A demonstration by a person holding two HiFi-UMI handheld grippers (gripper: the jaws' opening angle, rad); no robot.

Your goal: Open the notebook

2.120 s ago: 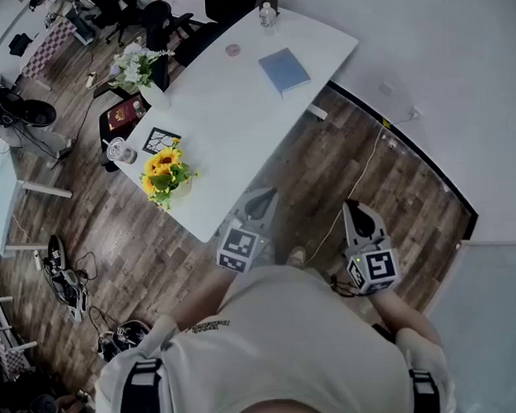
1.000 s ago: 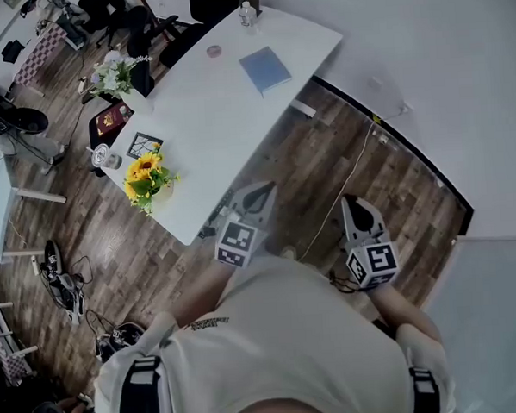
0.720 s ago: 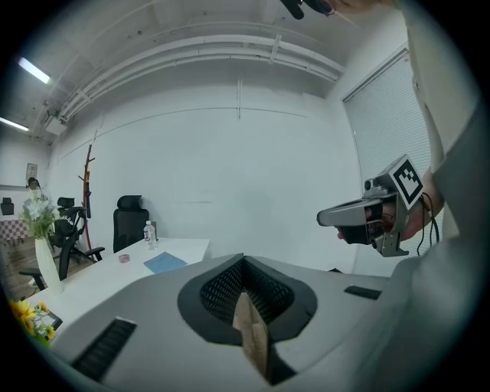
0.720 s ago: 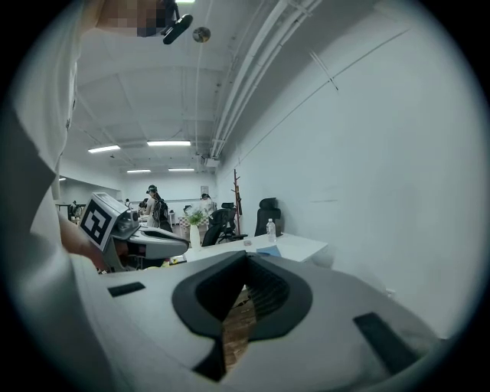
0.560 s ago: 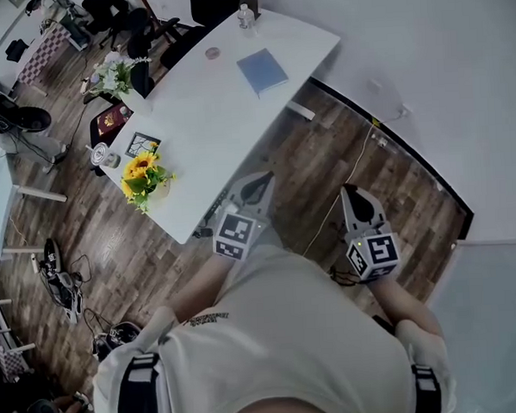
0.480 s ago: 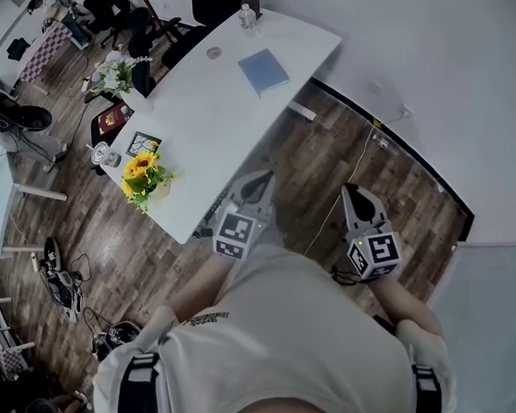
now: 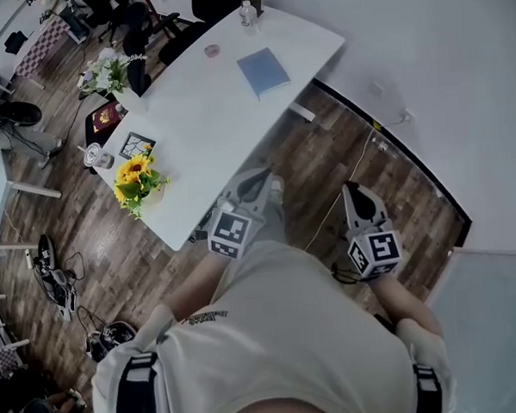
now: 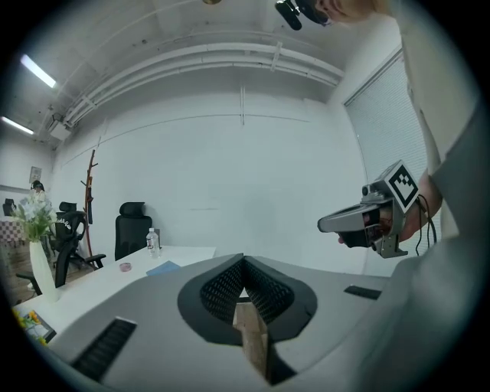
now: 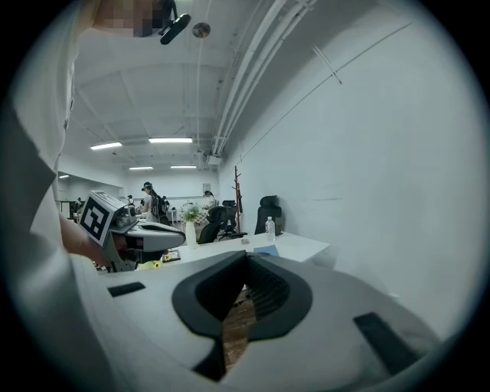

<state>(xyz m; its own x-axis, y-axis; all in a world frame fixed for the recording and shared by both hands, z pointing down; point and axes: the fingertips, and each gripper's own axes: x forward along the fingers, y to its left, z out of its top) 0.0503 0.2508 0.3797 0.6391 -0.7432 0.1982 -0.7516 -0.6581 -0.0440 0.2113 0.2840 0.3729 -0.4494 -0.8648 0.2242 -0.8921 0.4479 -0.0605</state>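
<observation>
A closed blue notebook (image 7: pixel 264 71) lies on the far part of the white table (image 7: pixel 210 117), well ahead of both grippers. My left gripper (image 7: pixel 257 185) hangs at the table's near edge, jaws together and nothing in them. Over the wooden floor to the right of the table, my right gripper (image 7: pixel 355 193) is shut and empty too. In the left gripper view the notebook (image 8: pixel 164 268) is a small blue patch far beyond the shut gripper (image 8: pixel 243 261). The right gripper view shows the notebook (image 9: pixel 267 250) far off past its shut gripper (image 9: pixel 246 257).
On the table stand a sunflower vase (image 7: pixel 135 178), a picture frame (image 7: pixel 136 145), a white-flower vase (image 7: pixel 105 72), a small dish (image 7: pixel 211 50) and a water bottle (image 7: pixel 248 14). Office chairs (image 7: pixel 202 0) stand behind it. A cable (image 7: pixel 359 168) runs across the floor by the wall.
Both grippers have come forward toward the table; the left one now reaches its near edge. Neither pair of jaws has changed.
</observation>
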